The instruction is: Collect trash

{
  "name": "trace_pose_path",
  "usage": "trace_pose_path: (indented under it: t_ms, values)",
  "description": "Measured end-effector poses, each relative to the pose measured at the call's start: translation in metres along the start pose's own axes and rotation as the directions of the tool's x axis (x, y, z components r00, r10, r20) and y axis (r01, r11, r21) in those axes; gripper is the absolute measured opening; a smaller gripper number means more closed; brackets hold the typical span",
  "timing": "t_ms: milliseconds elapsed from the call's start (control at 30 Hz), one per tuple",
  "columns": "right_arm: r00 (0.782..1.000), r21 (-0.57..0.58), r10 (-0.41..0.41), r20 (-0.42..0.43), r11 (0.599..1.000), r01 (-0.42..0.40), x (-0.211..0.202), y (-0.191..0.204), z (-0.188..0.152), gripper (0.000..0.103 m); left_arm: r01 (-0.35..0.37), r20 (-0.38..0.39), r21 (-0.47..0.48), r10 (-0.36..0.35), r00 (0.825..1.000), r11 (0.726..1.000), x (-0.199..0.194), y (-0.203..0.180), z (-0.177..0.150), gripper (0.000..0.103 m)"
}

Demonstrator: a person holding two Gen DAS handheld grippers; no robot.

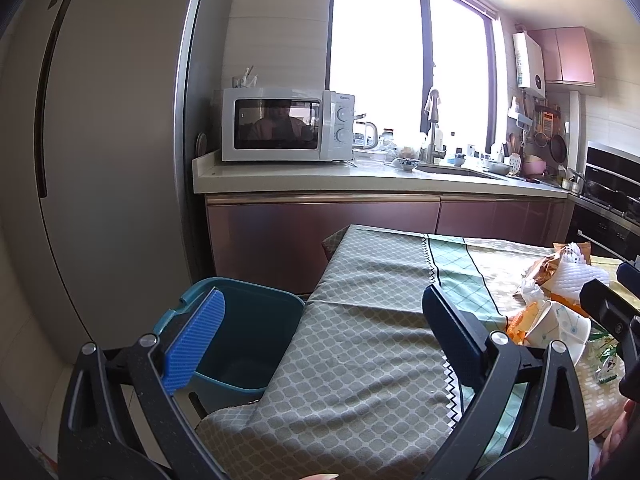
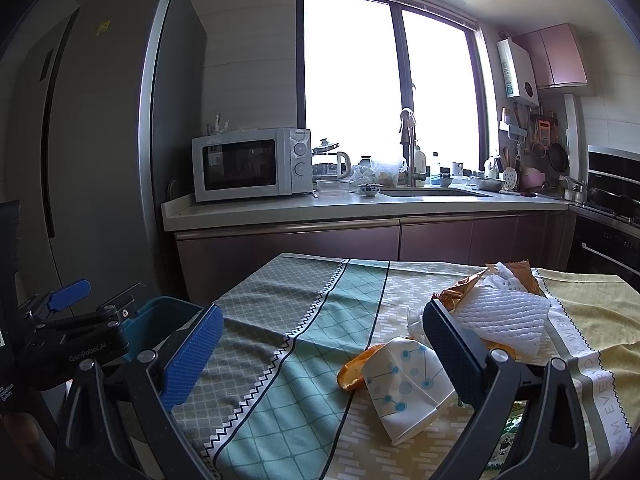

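Observation:
A pile of trash lies on the table's right part: a crushed paper cup (image 2: 404, 388) with blue dots, an orange peel (image 2: 352, 368), white foam netting (image 2: 500, 316) and a brown snack wrapper (image 2: 464, 286). The cup (image 1: 560, 328) and netting (image 1: 576, 276) also show in the left wrist view. A blue trash bin (image 1: 244, 332) stands on the floor at the table's left edge. My left gripper (image 1: 320, 328) is open and empty, above the bin and the table edge. My right gripper (image 2: 320, 340) is open and empty, just above the cup.
The table (image 2: 280, 312) carries a green and yellow patterned cloth. A tall grey fridge (image 1: 100, 140) stands at the left. Behind is a counter (image 2: 360, 204) with a microwave (image 2: 252, 164), a sink and kitchenware. An oven (image 2: 612, 208) is at the right.

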State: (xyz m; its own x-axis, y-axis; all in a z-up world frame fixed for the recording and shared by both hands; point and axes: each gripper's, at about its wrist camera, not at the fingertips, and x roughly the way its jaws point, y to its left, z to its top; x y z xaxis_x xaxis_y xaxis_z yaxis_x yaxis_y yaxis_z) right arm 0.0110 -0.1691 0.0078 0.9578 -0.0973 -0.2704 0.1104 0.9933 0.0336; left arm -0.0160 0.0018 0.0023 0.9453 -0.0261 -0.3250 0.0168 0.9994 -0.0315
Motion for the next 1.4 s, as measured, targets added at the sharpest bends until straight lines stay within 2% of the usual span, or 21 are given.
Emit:
trace_pose_path:
  t_ms: [1100, 1267, 1400]
  values:
    - [1.0, 0.006, 0.027, -0.016, 1.0, -0.027, -0.003, -0.008, -0.001, 0.097, 0.018, -0.026, 0.014, -0.018, 0.999, 1.0, 0.004, -0.008, -0.001, 0.097]
    - [0.998, 0.011, 0.039, -0.049, 0.999, -0.039, -0.001, -0.019, -0.003, 0.097, 0.056, -0.05, 0.025, -0.055, 0.997, 0.998, 0.008, -0.014, -0.002, 0.097]
    - [0.996, 0.015, 0.024, -0.091, 1.0, -0.022, 0.001, -0.033, -0.008, 0.097, 0.118, -0.079, 0.043, -0.114, 0.99, 0.992, 0.013, -0.025, -0.004, 0.098]
